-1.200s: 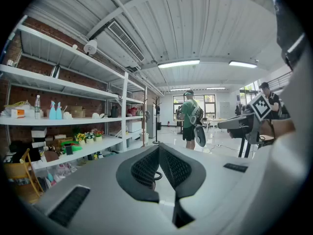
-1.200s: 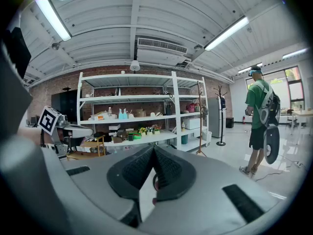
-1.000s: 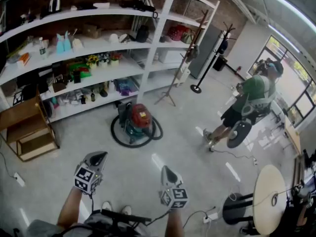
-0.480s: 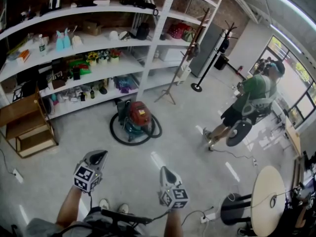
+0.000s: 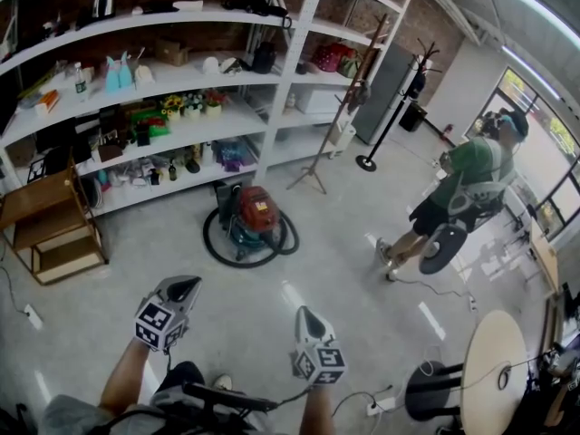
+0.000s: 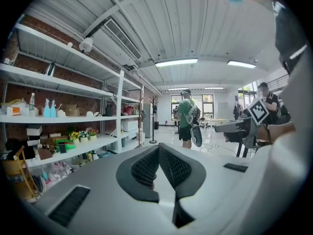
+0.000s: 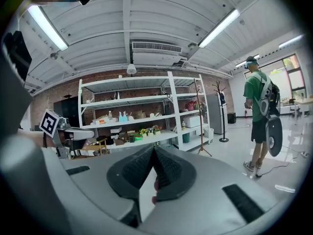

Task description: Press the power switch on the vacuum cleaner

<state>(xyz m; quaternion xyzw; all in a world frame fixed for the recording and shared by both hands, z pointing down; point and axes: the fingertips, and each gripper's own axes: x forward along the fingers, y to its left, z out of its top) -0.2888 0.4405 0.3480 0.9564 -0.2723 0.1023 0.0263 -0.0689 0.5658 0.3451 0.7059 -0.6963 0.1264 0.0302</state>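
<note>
The vacuum cleaner (image 5: pixel 253 217), with a red top, a teal body and a black hose coiled round it, stands on the pale floor before the shelves. Both grippers are held low, well short of it. My left gripper (image 5: pixel 186 285) points toward it with its jaws closed tip to tip and nothing between them. My right gripper (image 5: pixel 302 313) is likewise shut and empty. In the left gripper view the left gripper (image 6: pixel 159 148) shows its pads meeting. The right gripper (image 7: pixel 153 149) looks the same in the right gripper view. The vacuum cleaner does not show in either gripper view.
White shelving (image 5: pixel 286 71) full of small goods lines the brick wall behind the vacuum. A wooden stand (image 5: pixel 54 234) sits at left, a coat rack (image 5: pixel 319 148) at right. A person in a green shirt (image 5: pixel 467 184) walks at far right. A round table (image 5: pixel 494 361) and floor cables (image 5: pixel 381 404) lie near right.
The head view has shifted a little and my feet have stepped. The person in green has drifted slightly right. Both grippers keep their pose, still shut.
</note>
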